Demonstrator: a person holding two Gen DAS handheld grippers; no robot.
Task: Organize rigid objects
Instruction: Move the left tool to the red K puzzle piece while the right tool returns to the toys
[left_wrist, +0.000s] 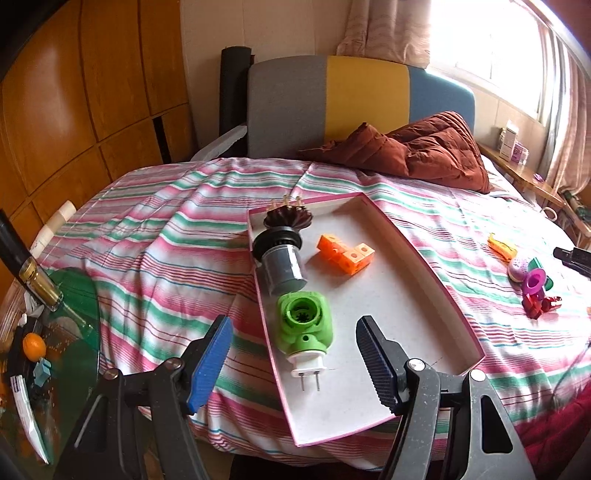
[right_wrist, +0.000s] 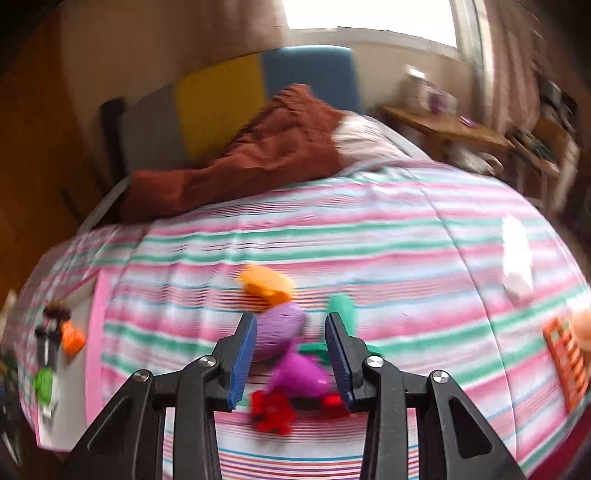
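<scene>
You are working over a bed (left_wrist: 155, 236) with a striped pink, green and white sheet, a brown quilt (left_wrist: 413, 147) bunched by the headboard. A shallow pink-edged box lid (left_wrist: 417, 317) lies on the sheet as the collecting place: the dark spool (left_wrist: 282, 266), the orange blocks (left_wrist: 345, 253) and the green plug-in (left_wrist: 304, 326) already rest inside it, lined up along one side, which leaves bare floor for more. Your left tool (left_wrist: 295, 365) hangs above the lid's near end, released and empty. The loose toys (right_wrist: 291, 354) sit well apart from the lid; your right tool (right_wrist: 291, 360) is over them, jaws parted and nothing gripped, likely lining up on the purple piece (right_wrist: 299, 374), though blur hides details.
</scene>
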